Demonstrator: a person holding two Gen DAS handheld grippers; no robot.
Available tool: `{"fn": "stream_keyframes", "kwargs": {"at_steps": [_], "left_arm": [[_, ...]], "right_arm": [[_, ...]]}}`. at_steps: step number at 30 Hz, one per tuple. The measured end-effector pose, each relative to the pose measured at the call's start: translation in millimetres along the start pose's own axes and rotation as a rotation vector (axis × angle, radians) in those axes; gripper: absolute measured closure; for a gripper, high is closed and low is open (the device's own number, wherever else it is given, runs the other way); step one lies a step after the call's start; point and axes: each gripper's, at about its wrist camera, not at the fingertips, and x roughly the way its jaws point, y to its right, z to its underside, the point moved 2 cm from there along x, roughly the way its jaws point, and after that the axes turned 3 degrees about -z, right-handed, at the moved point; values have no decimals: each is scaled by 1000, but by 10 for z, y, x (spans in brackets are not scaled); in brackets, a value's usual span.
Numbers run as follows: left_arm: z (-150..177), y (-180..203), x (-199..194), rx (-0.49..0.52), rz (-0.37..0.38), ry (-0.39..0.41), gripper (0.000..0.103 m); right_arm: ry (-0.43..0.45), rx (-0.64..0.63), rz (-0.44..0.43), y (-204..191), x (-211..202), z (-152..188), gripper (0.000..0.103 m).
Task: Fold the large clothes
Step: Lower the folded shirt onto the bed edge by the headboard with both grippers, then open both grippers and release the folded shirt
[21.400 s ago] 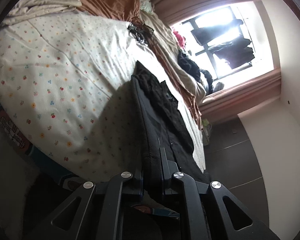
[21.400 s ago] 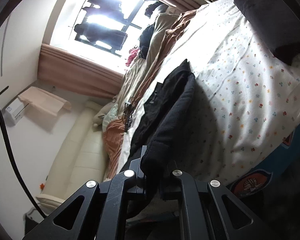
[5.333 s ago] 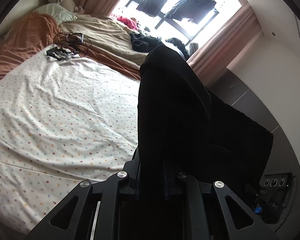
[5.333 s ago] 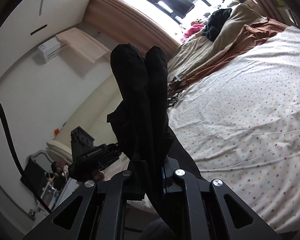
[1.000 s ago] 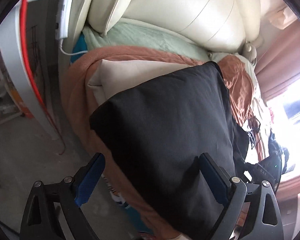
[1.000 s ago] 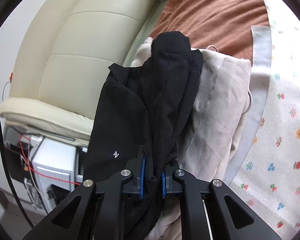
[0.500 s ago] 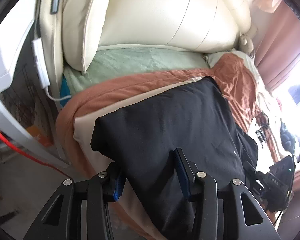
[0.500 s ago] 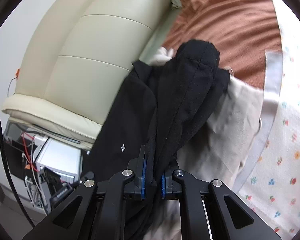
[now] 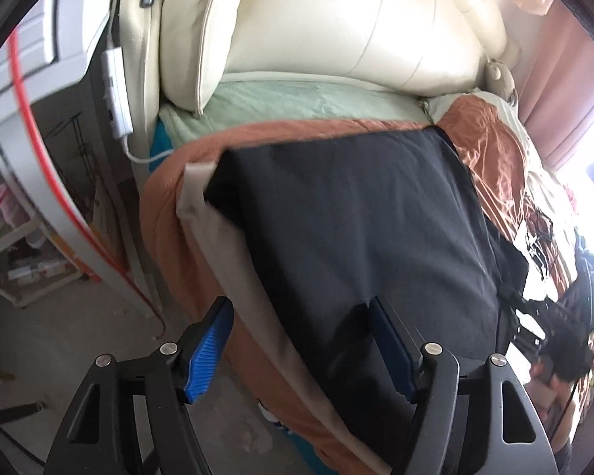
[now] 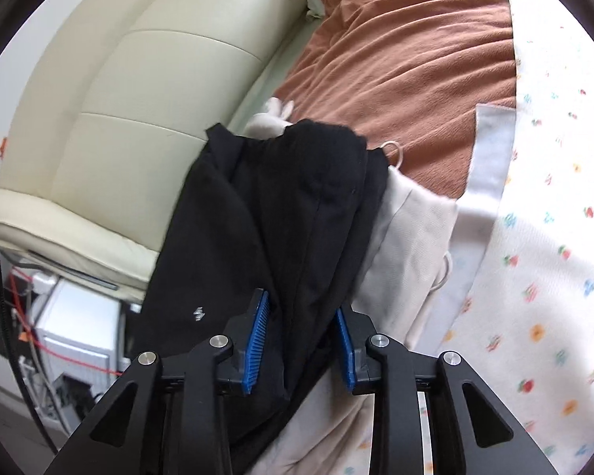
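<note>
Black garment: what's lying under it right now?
The black garment lies on a folded beige cloth, which sits on the rust-brown blanket. Beige edges show along its sides. How far the beige cloth reaches underneath is covered.

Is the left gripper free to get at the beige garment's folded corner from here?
Probably yes. The left gripper, jaws opening, hangs over the black garment; the beige garment's corner lies bare beside it.
</note>
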Motion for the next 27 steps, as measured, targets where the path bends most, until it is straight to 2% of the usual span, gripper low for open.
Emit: {"fn": "stream_keyframes", "kwargs": {"at_steps": [3,8,13,16,22,23,25,27], "left_arm": [[169,45,0,-6,-3,-1,25],[434,112,-6,-47,27,-23,25],[677,190,-123,-65,24,-12,25],[749,209,-254,-86,15,7,25],[833,388,-561,-64,22,50,23],[845,435,-637,-55,28,66,21],[906,523,-782,-39,35,95,9],[949,647,-944,-12,39,129,5]], "right_arm": [[9,-44,60,-72,-70,21,73],[25,-68,138,-59,-350,89,72],[30,-91,135,-31,-762,198,71],[36,-116,142,-45,-1033,307,66],[66,-181,172,-159,-1589,531,48],[75,-196,177,-189,-1701,575,41],[101,-226,194,-253,-1909,657,30],[129,-254,209,-308,-2152,753,14]]}}
